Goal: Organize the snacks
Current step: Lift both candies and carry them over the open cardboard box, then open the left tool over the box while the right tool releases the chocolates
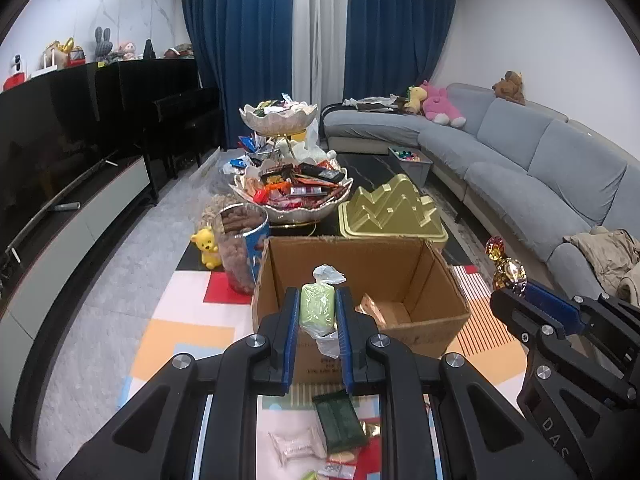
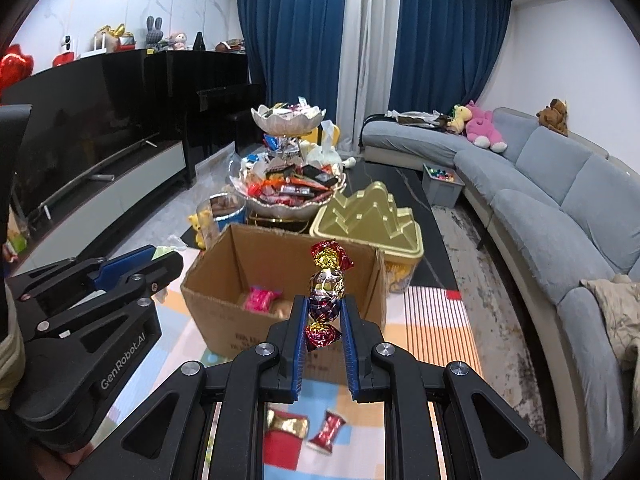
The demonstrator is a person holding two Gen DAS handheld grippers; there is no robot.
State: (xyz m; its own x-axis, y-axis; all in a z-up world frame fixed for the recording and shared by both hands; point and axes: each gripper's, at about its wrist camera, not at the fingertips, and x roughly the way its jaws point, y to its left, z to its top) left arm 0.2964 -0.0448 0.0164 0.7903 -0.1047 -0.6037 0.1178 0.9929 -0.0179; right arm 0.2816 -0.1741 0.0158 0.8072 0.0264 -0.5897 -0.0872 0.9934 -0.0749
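Observation:
My left gripper (image 1: 318, 304) is shut on a light green wrapped snack (image 1: 317, 306), held just in front of the open cardboard box (image 1: 448, 280). My right gripper (image 2: 325, 312) is shut on a string of foil-wrapped candies (image 2: 328, 280), red, gold and purple, held upright before the same box (image 2: 208, 284). A pink snack packet (image 2: 261, 299) lies inside the box. The right gripper shows in the left wrist view (image 1: 516, 292) with the candies (image 1: 506, 268) sticking up. The left gripper shows at the left in the right wrist view (image 2: 160, 258).
Loose snacks lie on the colourful mat below the grippers: a dark green packet (image 1: 340, 424), a clear-wrapped one (image 1: 294, 446), gold (image 2: 286, 424) and red (image 2: 329, 430) candies. Behind the box stand a gold mountain-shaped tin (image 1: 394, 210), a tiered snack bowl (image 1: 292, 196) and a snack canister (image 1: 240, 240). A grey sofa (image 1: 540, 152) runs along the right.

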